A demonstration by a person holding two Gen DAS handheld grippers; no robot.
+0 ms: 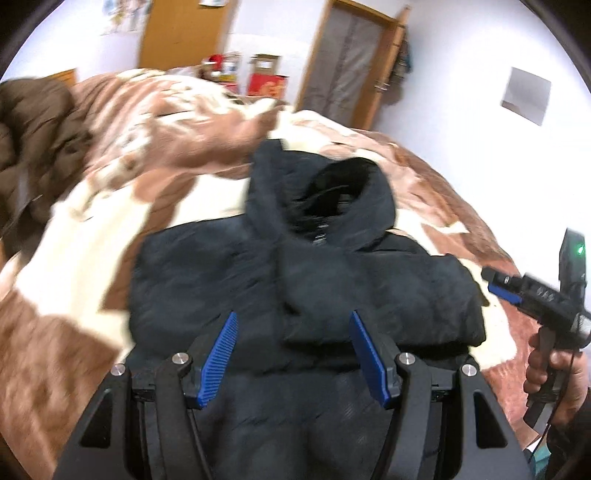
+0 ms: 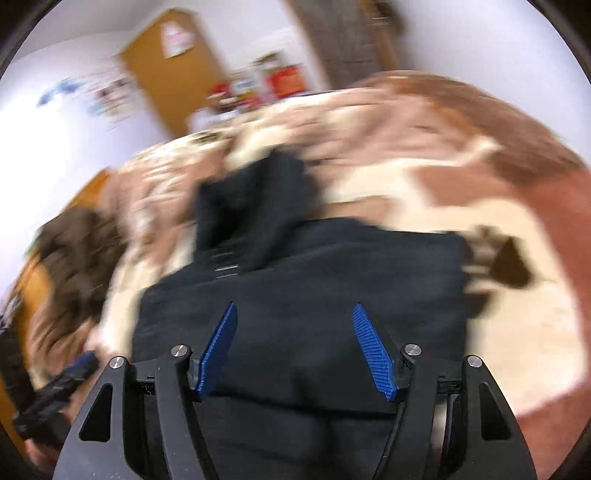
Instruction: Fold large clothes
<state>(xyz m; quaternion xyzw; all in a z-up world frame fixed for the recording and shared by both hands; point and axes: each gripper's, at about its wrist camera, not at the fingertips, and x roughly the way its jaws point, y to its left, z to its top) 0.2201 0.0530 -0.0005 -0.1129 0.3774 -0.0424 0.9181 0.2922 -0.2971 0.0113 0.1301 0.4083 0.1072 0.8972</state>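
Note:
A black hooded padded jacket (image 1: 314,288) lies folded on the bed, its hood (image 1: 332,192) at the far end. It also shows in the right wrist view (image 2: 314,280), blurred. My left gripper (image 1: 293,319) is open and empty, held above the jacket's near part. My right gripper (image 2: 293,312) is open and empty above the jacket too. The right gripper also shows in the left wrist view (image 1: 496,282) at the jacket's right edge, held by a hand.
The bed is covered by a brown and cream patterned blanket (image 1: 92,258). A brown garment (image 1: 33,133) lies at the bed's far left. Boxes (image 1: 266,79), a wooden door (image 1: 184,33) and a doorway (image 1: 347,59) stand beyond the bed.

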